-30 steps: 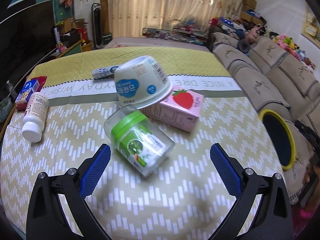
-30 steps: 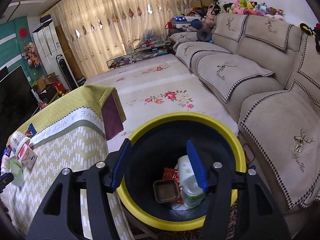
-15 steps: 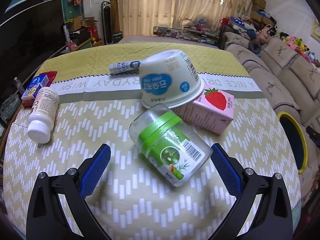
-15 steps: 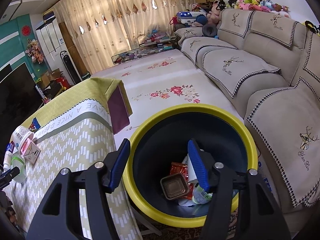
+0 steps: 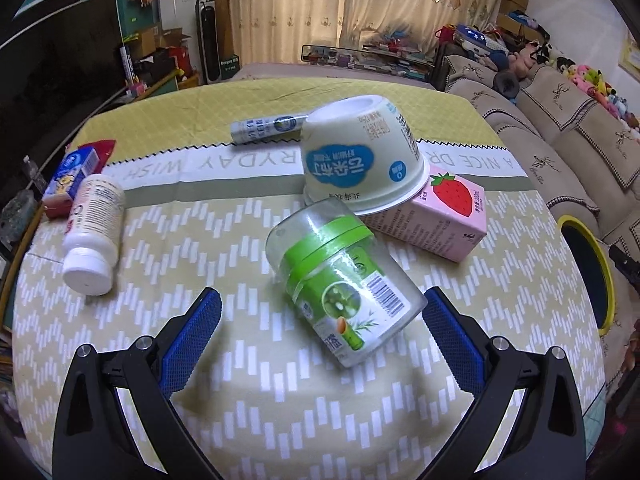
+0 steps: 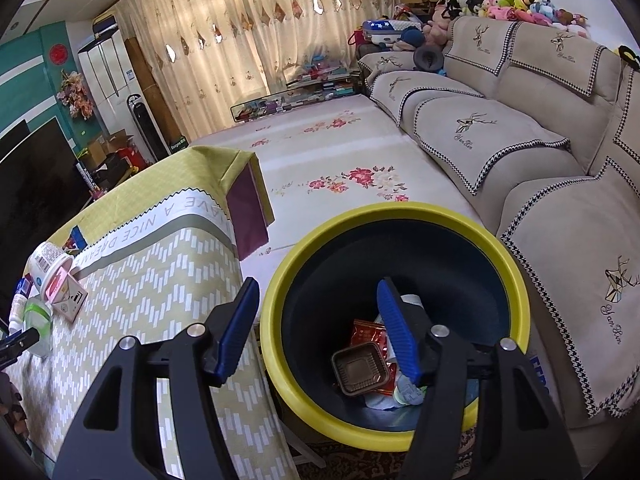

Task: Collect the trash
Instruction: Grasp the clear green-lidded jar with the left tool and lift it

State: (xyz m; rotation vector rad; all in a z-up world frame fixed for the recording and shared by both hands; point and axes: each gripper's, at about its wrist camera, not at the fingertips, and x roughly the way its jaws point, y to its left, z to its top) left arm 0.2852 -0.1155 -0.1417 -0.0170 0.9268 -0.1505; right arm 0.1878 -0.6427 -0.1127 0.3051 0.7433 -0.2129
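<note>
Step in hand: pick-up. Left gripper (image 5: 320,320) low over bench (image 5: 240,400), jaws spread wide, jar (image 5: 344,280) lying between them, ungripped. Next: close on jar (tub (image 5: 360,160) leans near). Right gripper (image 6: 316,328) over bin (image 6: 516,280), jaws spread, holding nothing.

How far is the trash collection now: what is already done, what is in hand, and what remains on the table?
Done: the yellow-rimmed bin already holds a brown tray and wrappers. In hand: nothing; the right gripper hangs open and empty over the bin, while the left gripper is open around the clear green-lidded jar, not yet closed. Left on the table: that jar, the yogurt cup, strawberry carton, white bottle, tube and snack packets.
</note>
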